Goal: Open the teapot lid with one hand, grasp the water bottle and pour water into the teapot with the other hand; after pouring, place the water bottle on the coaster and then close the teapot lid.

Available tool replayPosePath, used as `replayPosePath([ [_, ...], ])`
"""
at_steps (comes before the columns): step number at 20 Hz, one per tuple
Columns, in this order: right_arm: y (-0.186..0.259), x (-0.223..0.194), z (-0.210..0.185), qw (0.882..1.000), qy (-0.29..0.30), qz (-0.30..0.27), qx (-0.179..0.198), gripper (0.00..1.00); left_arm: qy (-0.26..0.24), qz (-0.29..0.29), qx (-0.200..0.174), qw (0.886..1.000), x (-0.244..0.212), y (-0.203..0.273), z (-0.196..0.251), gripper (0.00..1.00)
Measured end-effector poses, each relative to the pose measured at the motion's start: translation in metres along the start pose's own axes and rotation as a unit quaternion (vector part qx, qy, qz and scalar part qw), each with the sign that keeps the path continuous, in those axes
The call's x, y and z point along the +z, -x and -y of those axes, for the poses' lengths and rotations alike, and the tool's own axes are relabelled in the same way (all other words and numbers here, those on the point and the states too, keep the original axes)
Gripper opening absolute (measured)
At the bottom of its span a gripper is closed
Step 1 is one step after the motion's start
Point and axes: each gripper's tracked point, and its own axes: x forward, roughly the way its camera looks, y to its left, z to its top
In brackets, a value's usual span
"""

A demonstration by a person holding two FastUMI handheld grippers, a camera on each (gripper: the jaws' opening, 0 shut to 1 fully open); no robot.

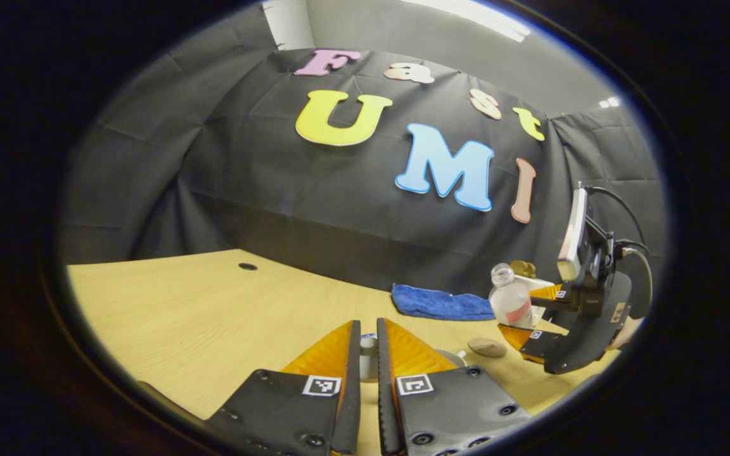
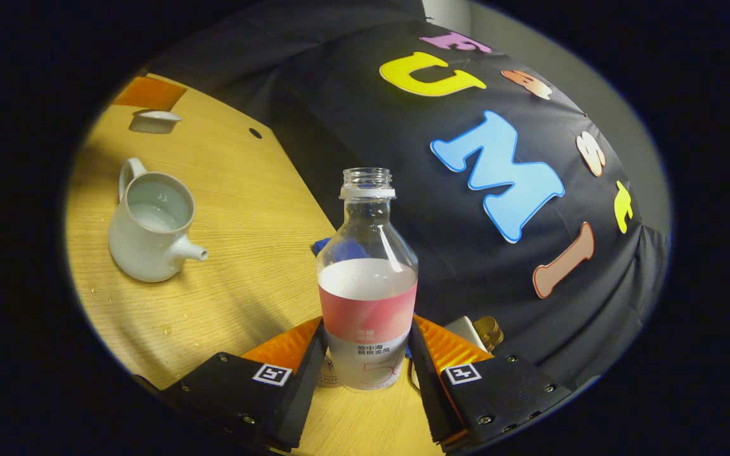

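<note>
- In the right gripper view, the right gripper (image 2: pixel 365 354) has its 2 fingers pressed against either side of the water bottle (image 2: pixel 367 278), low on its labelled part.
- The bottle stands upright with no cap, about half full, its base at or just above the table (image 2: pixel 244 253); I cannot tell whether it touches.
- Well to the left of the bottle in that view stands the teapot (image 2: pixel 149 231), open at the top with water inside, spout pointing toward the bottle side and handle at the far end.
- Farther off, near the table's far edge, the teapot lid (image 2: pixel 154 120) hangs below a patch of the other gripper, apart from the pot.
- A few water drops lie on the table just beside the teapot.
- In the left gripper view, the left gripper (image 1: pixel 368 345) has its fingers drawn narrow, with a small pale piece, apparently the lid's knob, caught between the tips.
- Just right of those fingers a sliver of white rim shows low on the table.
- Farther right in the left gripper view, a round tan coaster (image 1: pixel 487 346) lies flat on the table, near the bottle and the right gripper.
- Behind it a folded blue cloth (image 1: pixel 441 304) rests against the booth's wall.
</note>
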Motion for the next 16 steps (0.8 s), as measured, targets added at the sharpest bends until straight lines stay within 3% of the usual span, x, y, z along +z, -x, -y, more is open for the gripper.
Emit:
replayPosePath([
  [3,-0.006,-0.005,0.002,0.997,-0.075,-0.006,0.009,0.73,-0.004,0.000,-0.001,1.000,0.000,0.001,0.001,0.22],
  [7,-0.020,-0.010,0.005,0.984,-0.176,-0.010,0.014,0.73,-0.008,0.000,-0.001,1.000,0.000,0.000,0.001,0.18],
  [13,-0.036,-0.015,-0.003,0.945,-0.324,-0.015,0.027,0.73,-0.013,0.000,-0.002,1.000,0.000,0.000,0.001,0.22],
  [16,-0.043,-0.023,0.001,0.935,-0.355,-0.022,0.023,0.73,-0.016,0.000,-0.003,1.000,0.000,0.001,0.001,0.22],
])
